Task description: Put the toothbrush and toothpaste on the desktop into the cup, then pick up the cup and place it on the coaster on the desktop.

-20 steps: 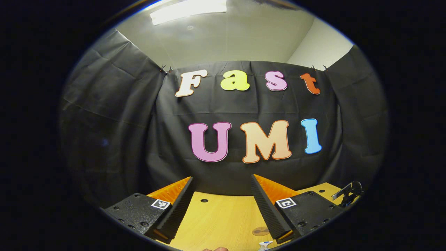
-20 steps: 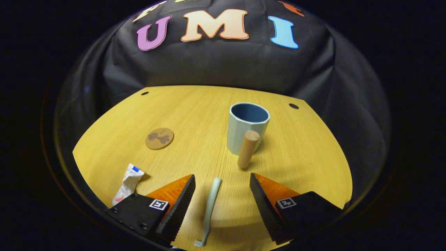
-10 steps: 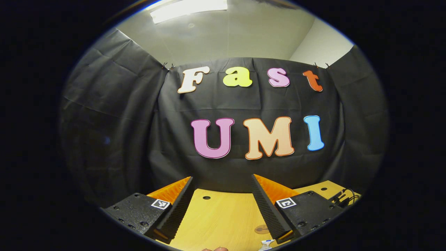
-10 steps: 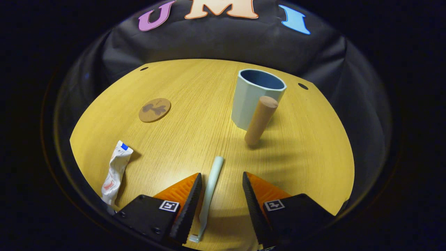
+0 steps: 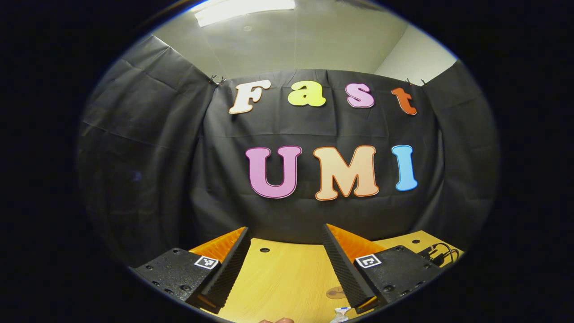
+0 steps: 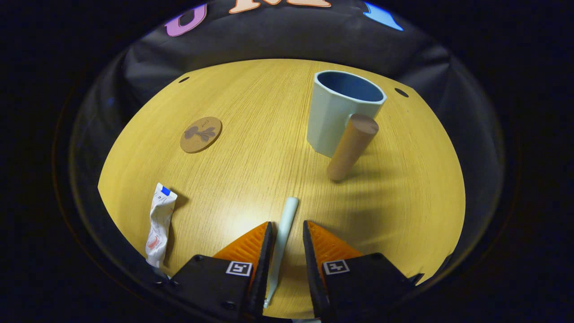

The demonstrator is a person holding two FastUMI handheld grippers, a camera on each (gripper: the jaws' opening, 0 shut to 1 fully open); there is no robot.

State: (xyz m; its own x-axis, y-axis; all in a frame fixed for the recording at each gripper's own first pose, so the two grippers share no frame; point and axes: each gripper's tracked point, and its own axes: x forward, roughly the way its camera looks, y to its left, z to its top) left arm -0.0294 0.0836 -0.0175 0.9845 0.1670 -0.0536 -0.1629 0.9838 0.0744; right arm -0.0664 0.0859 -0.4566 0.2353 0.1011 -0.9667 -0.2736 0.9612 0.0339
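Right claw point(image 6: 285, 233) low over desktop point(image 6: 251, 112), fingers nearly closed astride toothbrush point(image 6: 281, 237), contact unclear; left claw point(image 5: 284, 240) level, wide apart

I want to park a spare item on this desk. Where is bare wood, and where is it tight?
Bare wood lies between the coaster and the cup, and right of the cup's handle. It is tight near the front: the right gripper straddles the toothbrush, with the toothpaste to its left.
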